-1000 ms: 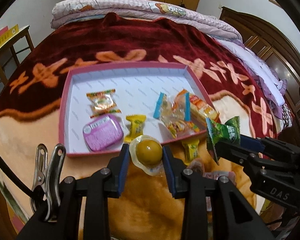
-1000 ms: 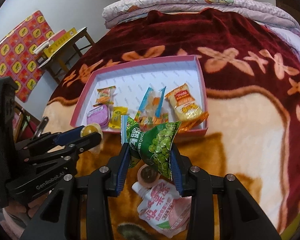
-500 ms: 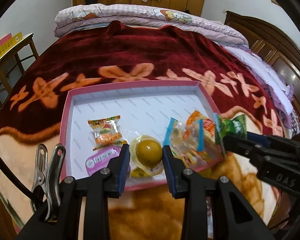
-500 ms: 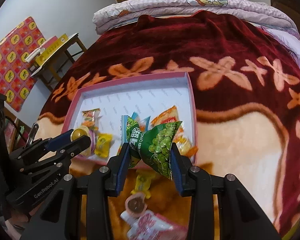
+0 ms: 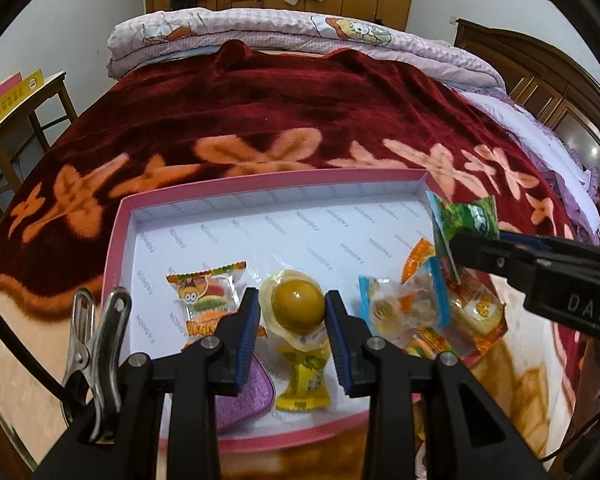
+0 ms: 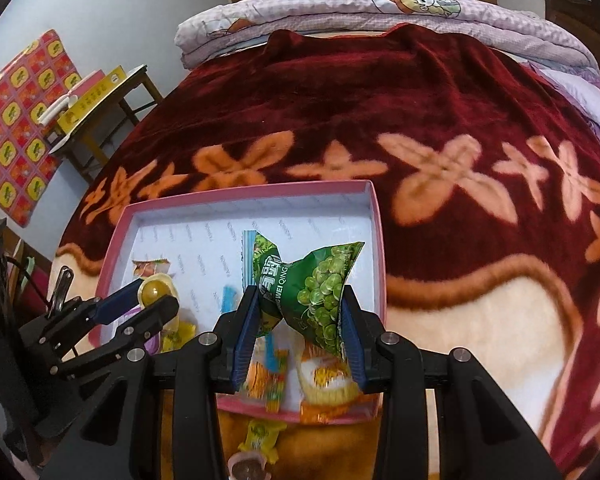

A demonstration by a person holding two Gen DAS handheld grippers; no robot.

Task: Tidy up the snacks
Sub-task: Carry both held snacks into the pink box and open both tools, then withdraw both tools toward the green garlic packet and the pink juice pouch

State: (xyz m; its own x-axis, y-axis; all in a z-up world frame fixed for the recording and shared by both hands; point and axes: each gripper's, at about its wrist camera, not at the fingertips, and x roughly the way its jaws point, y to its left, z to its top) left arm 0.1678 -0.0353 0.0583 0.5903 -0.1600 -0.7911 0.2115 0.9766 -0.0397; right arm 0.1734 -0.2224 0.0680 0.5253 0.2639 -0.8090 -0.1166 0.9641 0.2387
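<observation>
Left gripper (image 5: 292,312) is being kept clamped on a jelly cup (image 5: 297,307) above the pink tray (image 5: 118,248), while a green pea bag (image 6: 314,286) is being pinched by the right gripper (image 6: 300,320) over the tray's right side

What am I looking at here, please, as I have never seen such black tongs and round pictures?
There is no robot: a person holds one pair of tongs in each hand, each carrying a wide-angle camera that looks along its fingers. One picture comes from the left tongs, shut on a yellow jelly cup. The other comes from the right tongs, shut on a green pea packet. Both hang over a pink box on a red flowered blanket. Several wrapped snacks already lie inside the box.
</observation>
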